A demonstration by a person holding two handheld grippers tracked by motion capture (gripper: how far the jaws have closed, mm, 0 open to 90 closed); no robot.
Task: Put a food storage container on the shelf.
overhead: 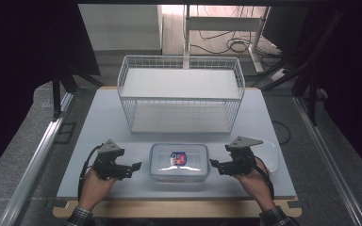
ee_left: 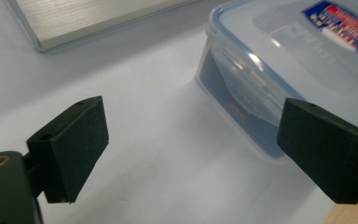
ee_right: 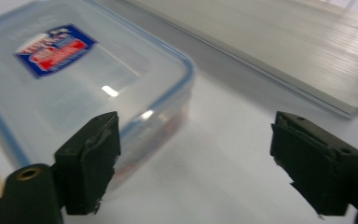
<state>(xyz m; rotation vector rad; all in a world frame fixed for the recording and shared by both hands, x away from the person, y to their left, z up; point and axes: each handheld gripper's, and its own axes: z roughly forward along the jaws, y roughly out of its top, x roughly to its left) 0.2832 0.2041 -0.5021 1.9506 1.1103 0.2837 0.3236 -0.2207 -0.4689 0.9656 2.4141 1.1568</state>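
Clear plastic container (overhead: 179,162) sits lid on, flat on the white table (overhead: 99,122), near the front edge, centred between our two hands. Blue-and-red label (overhead: 178,158) on the lid, blue seal line round the rim. Lid looks seated all round; side latches too blurred to call.

Left gripper (overhead: 134,167) sits just beside the container's left end, jaws pointing at it. Jaws spread wide with nothing between them but bare table; in the left gripper view (ee_left: 193,154) the container's corner (ee_left: 279,74) is ahead and off to the right, behind the right-hand jaw, not touched.

Right gripper (overhead: 215,165) mirrors that at the container's right end. Jaws also spread wide, empty; in the right gripper view (ee_right: 193,163) the container (ee_right: 84,79) lies ahead-left, partly behind the left-hand jaw, pads clear of it. Our hands (overhead: 94,186) grip both tools from the front edge.

Further out: white wire basket (overhead: 181,94) stands upright behind the container, well apart from it, towards the far edge. Its pale base strip shows in both gripper views (ee_left: 93,18). A pale flat lid-like piece (overhead: 272,157) lies on the table just right of the right gripper.
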